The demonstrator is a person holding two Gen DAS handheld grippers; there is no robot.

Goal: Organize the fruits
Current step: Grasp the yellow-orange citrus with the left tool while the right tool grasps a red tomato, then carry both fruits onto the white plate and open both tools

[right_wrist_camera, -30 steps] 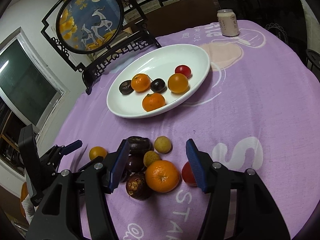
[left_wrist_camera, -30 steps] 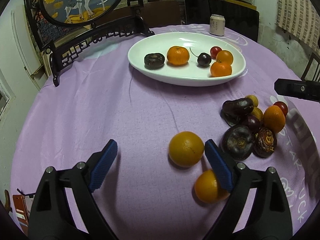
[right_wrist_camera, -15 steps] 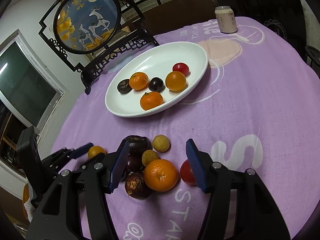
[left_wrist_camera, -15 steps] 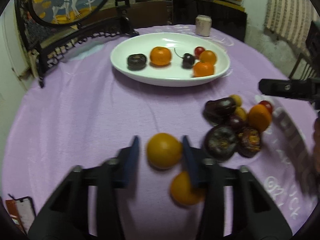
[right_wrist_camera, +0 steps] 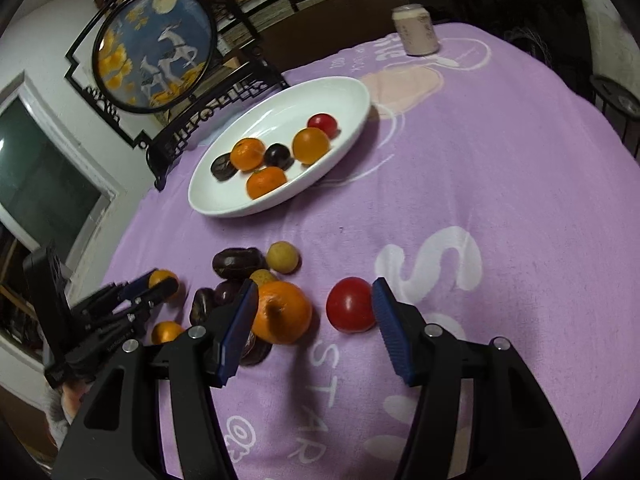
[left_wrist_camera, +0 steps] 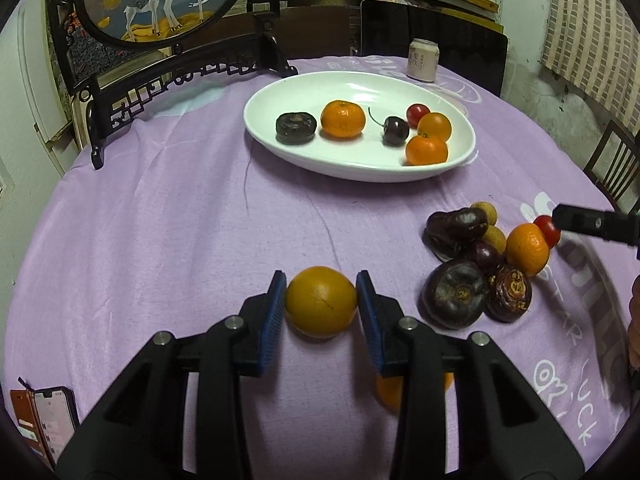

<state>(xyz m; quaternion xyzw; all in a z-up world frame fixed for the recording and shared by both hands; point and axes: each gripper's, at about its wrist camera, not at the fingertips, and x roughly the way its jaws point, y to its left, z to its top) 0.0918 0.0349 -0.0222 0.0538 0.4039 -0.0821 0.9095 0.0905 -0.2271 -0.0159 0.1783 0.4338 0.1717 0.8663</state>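
Note:
My left gripper (left_wrist_camera: 321,304) is shut on an orange (left_wrist_camera: 321,301) low over the purple tablecloth (left_wrist_camera: 180,220); a second orange (left_wrist_camera: 390,394) lies half hidden under its right finger. A white plate (left_wrist_camera: 348,166) at the back holds several fruits. A loose pile of dark fruits, a tangerine (left_wrist_camera: 527,249) and a red tomato (left_wrist_camera: 547,230) lies at the right. My right gripper (right_wrist_camera: 314,322) is open, with the tangerine (right_wrist_camera: 282,312) and tomato (right_wrist_camera: 350,310) between its fingers. The left gripper shows at the left in the right wrist view (right_wrist_camera: 154,286).
A drinks can (left_wrist_camera: 423,59) stands behind the plate. A framed deer screen on a black stand (left_wrist_camera: 160,12) is at the back left. A phone in a case (left_wrist_camera: 44,420) lies at the near left table edge. A chair (left_wrist_camera: 616,164) stands at the right.
My left gripper moved forward and closed its jaws on the orange. My right gripper moved closer to the fruit pile, so the tangerine and tomato now sit between its open fingers.

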